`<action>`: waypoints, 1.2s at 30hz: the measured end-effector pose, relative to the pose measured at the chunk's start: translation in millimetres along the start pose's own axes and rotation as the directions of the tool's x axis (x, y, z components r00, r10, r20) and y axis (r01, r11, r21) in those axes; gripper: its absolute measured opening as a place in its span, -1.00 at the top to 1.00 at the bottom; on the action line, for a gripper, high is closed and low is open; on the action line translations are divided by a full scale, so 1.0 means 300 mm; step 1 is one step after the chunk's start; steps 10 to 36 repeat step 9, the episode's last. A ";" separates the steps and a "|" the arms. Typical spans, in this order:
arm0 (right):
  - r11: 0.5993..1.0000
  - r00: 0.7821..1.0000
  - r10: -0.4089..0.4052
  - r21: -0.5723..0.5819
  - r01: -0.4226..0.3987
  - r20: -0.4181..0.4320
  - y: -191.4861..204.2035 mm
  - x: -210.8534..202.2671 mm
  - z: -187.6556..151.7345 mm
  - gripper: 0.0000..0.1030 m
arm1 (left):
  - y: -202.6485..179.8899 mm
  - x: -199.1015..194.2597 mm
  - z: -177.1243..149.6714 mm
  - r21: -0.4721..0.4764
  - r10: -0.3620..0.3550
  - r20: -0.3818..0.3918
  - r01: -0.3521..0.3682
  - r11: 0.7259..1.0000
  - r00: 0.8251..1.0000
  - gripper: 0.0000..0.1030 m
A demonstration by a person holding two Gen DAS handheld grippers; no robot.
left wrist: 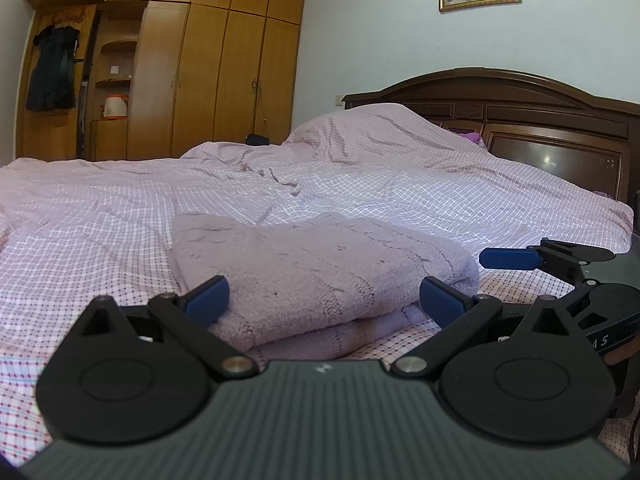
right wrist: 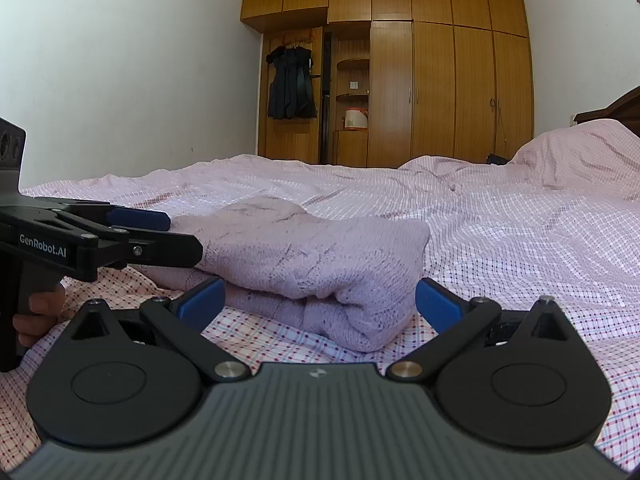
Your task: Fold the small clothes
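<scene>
Both tongs, left tongs (left wrist: 324,300) and right tongs (right wrist: 318,306), are sitting released on either side of a folded lilac knitted sweater (left wrist: 316,268), which is lying on the pink checked bed (left wrist: 400,184) before a wooden wardrobe (right wrist: 432,88).

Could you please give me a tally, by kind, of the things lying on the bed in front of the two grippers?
Folded lilac knitted garment: 1
Grippers, the left gripper and the right gripper, both with jaws open: 2
Checked bed cover underneath: 1
Total: 4
</scene>
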State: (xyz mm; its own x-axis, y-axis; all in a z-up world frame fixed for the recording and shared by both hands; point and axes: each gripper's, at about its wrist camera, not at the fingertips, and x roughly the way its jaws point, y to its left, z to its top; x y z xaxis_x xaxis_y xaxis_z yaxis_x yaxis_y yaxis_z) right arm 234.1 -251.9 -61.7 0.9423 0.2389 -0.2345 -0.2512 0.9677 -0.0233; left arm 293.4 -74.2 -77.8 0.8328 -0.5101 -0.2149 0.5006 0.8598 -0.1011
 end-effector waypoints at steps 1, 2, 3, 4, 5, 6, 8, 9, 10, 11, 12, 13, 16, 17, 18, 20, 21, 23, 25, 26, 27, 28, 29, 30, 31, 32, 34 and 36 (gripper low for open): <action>1.000 1.000 0.000 0.000 0.000 -0.001 0.000 0.000 -0.001 -1.00 | 0.002 -0.001 -0.001 0.000 -0.001 0.001 0.001 1.000 1.000 -1.00; 1.000 1.000 0.001 0.000 -0.001 -0.001 -0.003 0.002 -0.001 -1.00 | 0.003 -0.003 -0.002 -0.001 0.000 0.004 0.000 1.000 1.000 -1.00; 1.000 1.000 0.000 0.000 0.000 -0.002 -0.003 0.001 -0.001 -1.00 | 0.005 -0.005 -0.002 -0.002 -0.001 0.008 0.001 1.000 1.000 -1.00; 1.000 1.000 0.000 0.000 0.000 -0.002 -0.003 0.001 -0.002 -1.00 | 0.007 -0.007 -0.002 -0.005 -0.004 0.010 0.004 1.000 1.000 -1.00; 1.000 1.000 0.000 0.000 0.000 -0.001 -0.003 0.001 -0.001 -1.00 | 0.009 -0.007 -0.002 -0.007 -0.002 0.011 0.002 1.000 1.000 -0.99; 1.000 1.000 0.000 0.000 0.000 -0.001 -0.003 0.000 -0.002 -1.00 | 0.010 -0.008 -0.002 -0.009 0.000 0.012 0.000 1.000 1.000 -0.99; 1.000 1.000 0.001 0.000 -0.001 -0.001 -0.003 0.001 -0.001 -1.00 | 0.011 -0.008 -0.002 -0.011 0.005 0.011 -0.005 1.000 1.000 -0.99; 1.000 1.000 0.000 0.000 0.000 -0.002 -0.003 0.001 -0.001 -1.00 | 0.012 -0.008 -0.001 -0.011 0.003 0.010 -0.003 1.000 1.000 -0.99; 1.000 1.000 0.000 0.000 0.000 -0.002 -0.003 0.001 -0.001 -1.00 | 0.012 -0.008 -0.001 -0.011 0.003 0.010 -0.003 1.000 1.000 -0.99; 1.000 1.000 0.000 0.000 0.000 -0.002 -0.003 0.001 -0.001 -1.00 | 0.012 -0.008 -0.001 -0.011 0.003 0.010 -0.003 1.000 1.000 -0.99; 1.000 1.000 0.000 0.000 0.000 -0.002 -0.003 0.001 -0.001 -1.00 | 0.012 -0.008 -0.001 -0.011 0.003 0.010 -0.003 1.000 1.000 -0.99; 1.000 1.000 0.000 0.000 0.000 -0.002 -0.003 0.001 -0.001 -1.00 | 0.012 -0.008 -0.001 -0.011 0.003 0.010 -0.003 1.000 1.000 -0.99; 1.000 1.000 0.000 0.000 0.000 -0.002 -0.003 0.001 -0.001 -1.00 | 0.012 -0.008 -0.001 -0.011 0.003 0.010 -0.003 1.000 1.000 -0.99; 1.000 1.000 0.000 0.000 0.000 -0.002 -0.003 0.001 -0.001 -1.00 | 0.012 -0.008 -0.001 -0.011 0.003 0.010 -0.003 1.000 1.000 -0.99; 1.000 1.000 0.000 0.000 0.000 -0.002 -0.003 0.001 -0.001 -1.00 | 0.012 -0.008 -0.001 -0.011 0.003 0.010 -0.003 1.000 1.000 -0.99; 1.000 1.000 0.000 0.000 0.000 -0.002 -0.003 0.001 -0.001 -1.00 | 0.012 -0.008 -0.001 -0.011 0.003 0.010 -0.003 1.000 1.000 -0.99; 1.000 1.000 0.000 0.000 0.000 -0.002 -0.003 0.001 -0.001 -1.00 | 0.012 -0.008 -0.001 -0.011 0.003 0.010 -0.003 1.000 1.000 -0.99; 1.000 1.000 0.000 0.000 0.000 -0.002 -0.003 0.001 -0.001 -1.00 | 0.012 -0.008 -0.001 -0.011 0.003 0.010 -0.003 1.000 1.000 -0.99; 1.000 1.000 0.000 0.000 0.000 -0.002 -0.003 0.001 -0.001 -1.00 | 0.012 -0.008 -0.001 -0.011 0.003 0.010 -0.003 1.000 1.000 -0.99; 1.000 1.000 0.000 0.000 0.000 -0.002 -0.003 0.001 -0.001 -1.00 | 0.012 -0.008 -0.001 -0.011 0.003 0.010 -0.003 1.000 1.000 -0.99; 1.000 1.000 0.000 0.000 0.000 -0.002 -0.003 0.001 -0.001 -1.00 | 0.012 -0.008 -0.001 -0.011 0.003 0.010 -0.003 1.000 1.000 -0.99; 1.000 1.000 0.000 0.000 0.000 -0.002 -0.003 0.001 -0.001 -1.00 | 0.012 -0.008 -0.001 -0.011 0.003 0.010 -0.003 1.000 1.000 -0.99; 1.000 1.000 0.000 0.000 0.000 -0.002 -0.003 0.001 -0.001 -1.00 | 0.012 -0.008 -0.001 -0.011 0.003 0.010 -0.003 1.000 1.000 -0.99; 1.000 1.000 0.000 0.000 0.000 -0.002 -0.003 0.001 -0.001 -1.00 | 0.012 -0.008 -0.001 -0.011 0.003 0.010 -0.003 1.000 1.000 -0.99; 1.000 1.000 0.000 0.000 0.000 -0.002 -0.003 0.001 -0.001 -1.00 | 0.012 -0.008 -0.001 -0.011 0.003 0.010 -0.003 1.000 1.000 -0.99; 1.000 1.000 0.000 0.000 0.000 -0.002 -0.003 0.001 -0.001 -1.00 | 0.012 -0.008 -0.001 -0.011 0.003 0.010 -0.003 1.000 1.000 -0.99; 1.000 1.000 0.000 0.000 0.000 -0.002 -0.003 0.001 -0.001 -1.00 | 0.012 -0.008 -0.001 -0.011 0.003 0.010 -0.003 1.000 1.000 -0.99; 1.000 1.000 0.000 0.000 0.000 -0.002 -0.003 0.001 -0.001 -1.00 | 0.012 -0.008 -0.001 -0.011 0.003 0.010 -0.003 1.000 1.000 -0.99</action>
